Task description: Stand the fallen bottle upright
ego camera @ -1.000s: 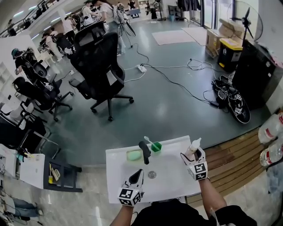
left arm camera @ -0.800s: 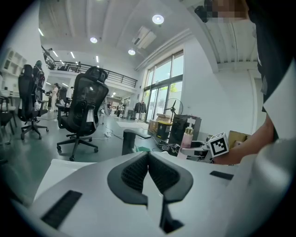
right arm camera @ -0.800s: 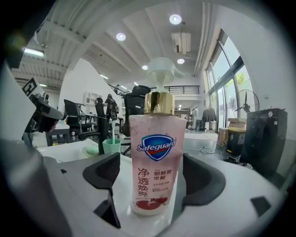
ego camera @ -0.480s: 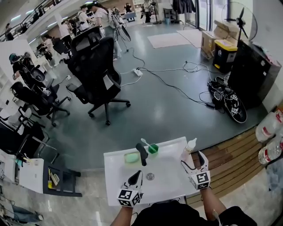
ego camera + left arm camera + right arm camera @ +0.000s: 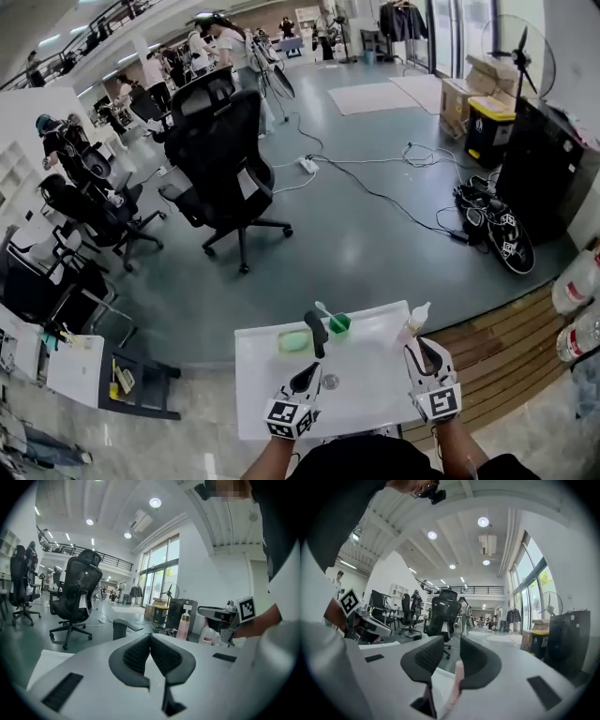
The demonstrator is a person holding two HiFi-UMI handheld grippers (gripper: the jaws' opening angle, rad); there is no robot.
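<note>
Right gripper [image 5: 419, 343] higher, narrowing, off bottle [image 5: 413, 319]

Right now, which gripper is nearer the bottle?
Right. The right gripper hangs right at the bottle, which shows low between its just-closing fingers, ungripped; the left gripper is far left, at the sink's front.

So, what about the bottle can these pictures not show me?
- Any print on the bottle: head view, too small to read.
- Bottle base: left gripper view, hidden behind the left gripper.
- Pink strip: right gripper view, blurred and too close to identify; perhaps the bottle.
</note>
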